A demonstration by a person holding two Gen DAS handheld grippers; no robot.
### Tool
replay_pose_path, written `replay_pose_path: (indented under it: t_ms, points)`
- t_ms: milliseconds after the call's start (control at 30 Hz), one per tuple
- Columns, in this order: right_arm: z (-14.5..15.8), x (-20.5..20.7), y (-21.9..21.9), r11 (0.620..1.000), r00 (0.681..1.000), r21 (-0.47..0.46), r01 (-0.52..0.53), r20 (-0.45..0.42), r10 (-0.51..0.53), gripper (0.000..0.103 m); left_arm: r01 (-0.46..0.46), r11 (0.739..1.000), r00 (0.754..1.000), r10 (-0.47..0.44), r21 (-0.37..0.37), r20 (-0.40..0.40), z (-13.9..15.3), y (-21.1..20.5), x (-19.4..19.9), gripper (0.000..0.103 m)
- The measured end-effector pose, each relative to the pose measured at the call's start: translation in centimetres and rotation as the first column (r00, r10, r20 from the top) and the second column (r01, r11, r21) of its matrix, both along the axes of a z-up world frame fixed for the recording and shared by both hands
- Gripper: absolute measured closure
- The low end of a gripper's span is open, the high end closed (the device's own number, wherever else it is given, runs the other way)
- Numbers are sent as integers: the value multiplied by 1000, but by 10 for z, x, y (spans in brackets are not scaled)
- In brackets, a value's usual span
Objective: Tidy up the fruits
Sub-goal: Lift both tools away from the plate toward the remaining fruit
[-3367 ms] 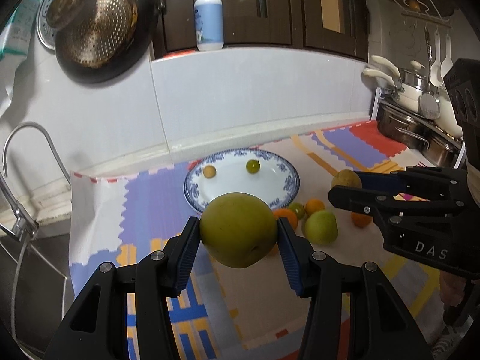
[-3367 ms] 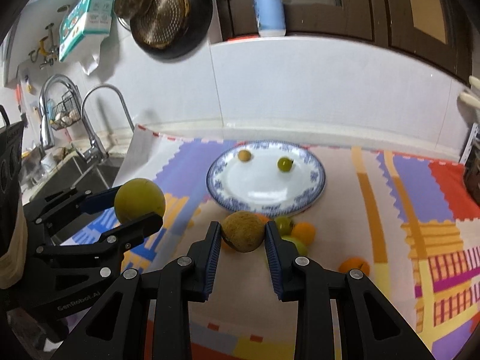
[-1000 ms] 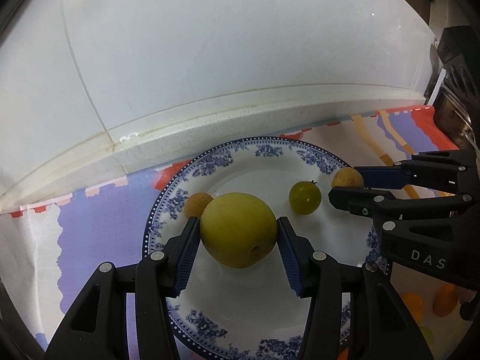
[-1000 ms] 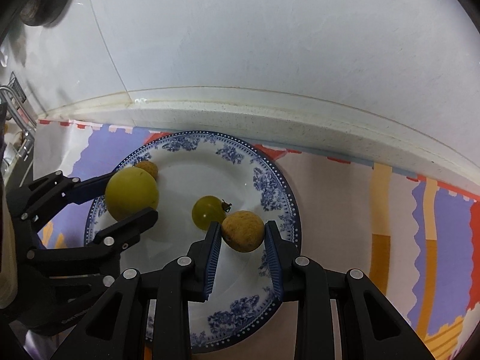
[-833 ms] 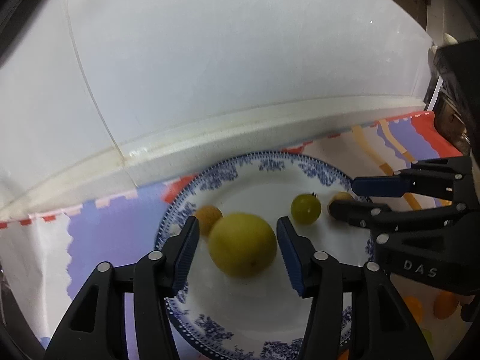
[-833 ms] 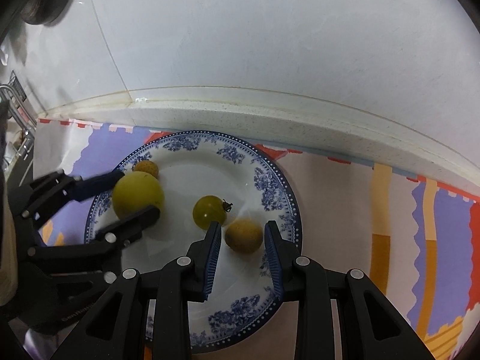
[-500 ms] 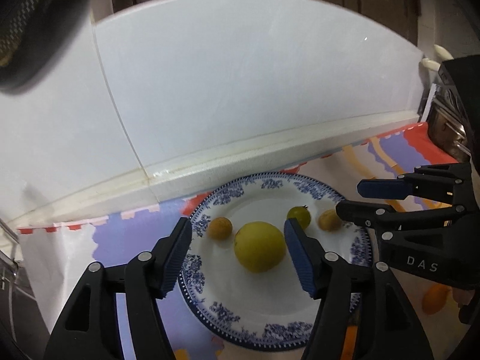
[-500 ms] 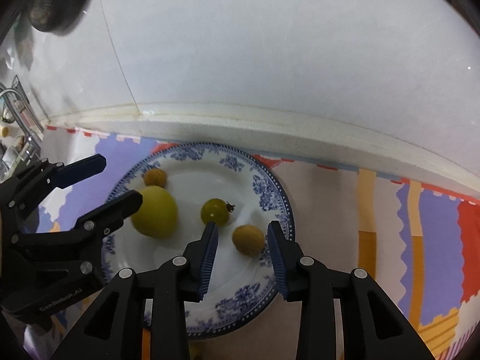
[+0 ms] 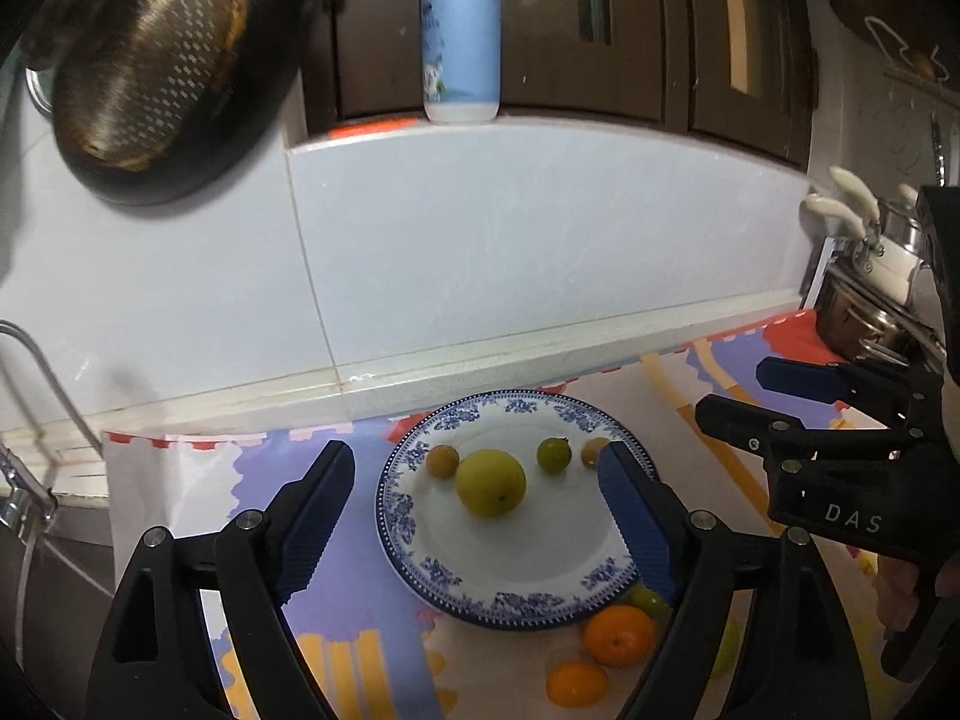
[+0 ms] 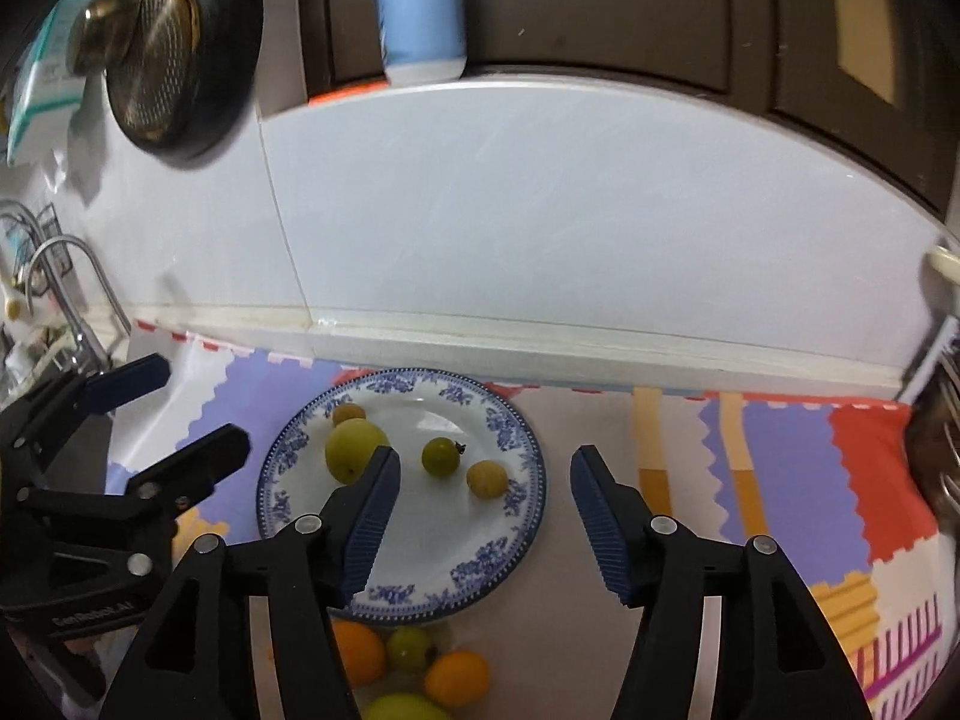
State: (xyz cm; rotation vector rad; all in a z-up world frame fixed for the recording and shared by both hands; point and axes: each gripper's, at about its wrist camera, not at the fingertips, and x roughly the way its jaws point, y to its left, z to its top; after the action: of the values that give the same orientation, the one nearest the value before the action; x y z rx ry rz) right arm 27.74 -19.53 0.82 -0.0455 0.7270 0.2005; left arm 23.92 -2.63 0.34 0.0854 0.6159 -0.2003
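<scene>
My left gripper (image 9: 477, 516) fills the bottom of its own view with its jaws spread wide; they have just been opening and pinch nothing. Between them, lower centre of the frame, I see the plate (image 9: 414, 564) with a big yellow-green fruit (image 9: 490, 482) lying on it. A small brown fruit (image 9: 443, 461) sits just to its upper left, a small green fruit (image 9: 552, 455) to its right, and a tan fruit (image 9: 595, 451) further right, half behind my right-hand finger.

My right gripper (image 10: 483, 501) is also spread, its jaws having just been opening, with nothing pressed between the pads. In its view the plate (image 10: 528, 516) lies at lower centre, the tan fruit (image 10: 487, 478) free on it between the fingers.

Off the plate, at the bottom of the left view, an orange (image 9: 618, 636) and a smaller orange (image 9: 577, 684) rest on the patterned mat (image 9: 360, 612), close to the plate's near rim. A pump bottle (image 9: 461, 36) stands on the ledge at top centre, and a dark pan (image 9: 150, 66) hangs at upper left.
</scene>
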Motion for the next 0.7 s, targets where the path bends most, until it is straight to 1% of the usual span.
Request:
replay_pose_path:
  t_ms: [100, 233, 300, 433, 600, 700]
  points:
    - [5, -17, -3, 1000, 999, -10, 21, 27, -21, 39, -4, 1000, 1000, 4, 9, 29, 8, 1, -16, 17]
    - [11, -38, -5, 999, 998, -19, 37, 54, -36, 38, -12, 1000, 998, 11, 16, 64, 14, 1, -34, 16]
    - [13, -49, -7, 999, 997, -15, 51, 62, -50, 33, -22, 1000, 997, 21, 19, 79, 16, 1, -45, 15]
    - [17, -67, -12, 995, 991, 1, 96, 88, -96, 29, -31, 999, 995, 30, 20, 94, 17, 2, -63, 13]
    - [19, -89, -19, 990, 982, -3, 144, 123, -143, 28, -37, 999, 994, 35, 14, 104, 17, -2, -78, 12]
    - [19, -99, -26, 985, 978, 8, 170, 120, -170, 28, -32, 999, 993, 30, 21, 113, 16, -5, -88, 12]
